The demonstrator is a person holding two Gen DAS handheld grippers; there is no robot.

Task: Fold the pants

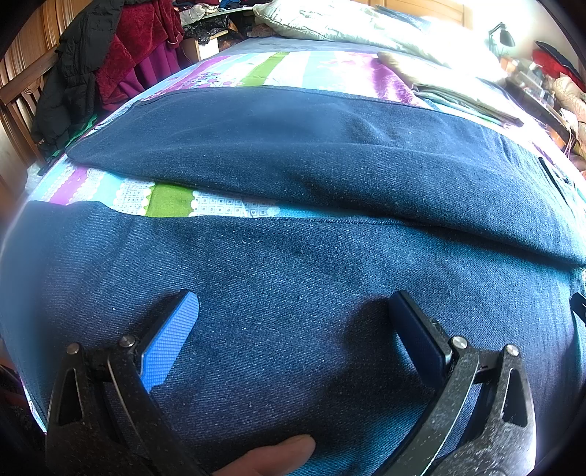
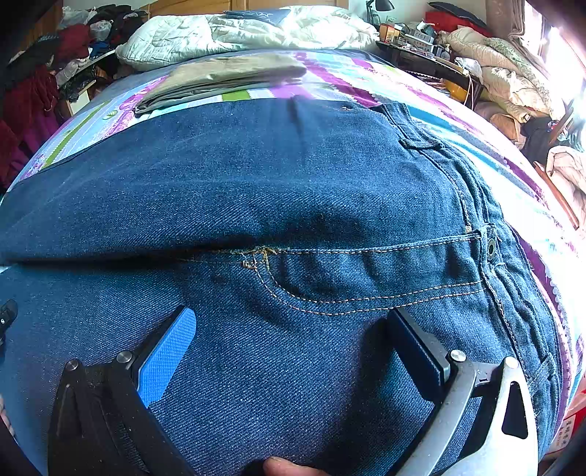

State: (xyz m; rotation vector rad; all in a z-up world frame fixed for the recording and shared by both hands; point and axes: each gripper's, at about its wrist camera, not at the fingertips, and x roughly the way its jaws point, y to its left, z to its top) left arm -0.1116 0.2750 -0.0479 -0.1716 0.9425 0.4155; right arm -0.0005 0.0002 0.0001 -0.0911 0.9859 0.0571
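Denim jeans (image 1: 293, 293) are spread flat on a striped bedsheet (image 1: 172, 199). The left gripper (image 1: 293, 311) is held with fingers spread above the near leg; beyond its fingertips, a strip of sheet separates the two legs. The right gripper (image 2: 293, 322) is likewise held wide apart, with the fly seam just beyond its fingers and the waistband (image 2: 490, 252) to their right. Folded khaki trousers (image 2: 227, 78) and a quilt (image 2: 238, 29) are seen farther off.

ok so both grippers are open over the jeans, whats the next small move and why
Probably lower and close both on the near leg's edge: the left hand-held gripper and right hand-held gripper sit open over flat denim, and the jeans lie spread with legs apart, bedsheet showing between them.
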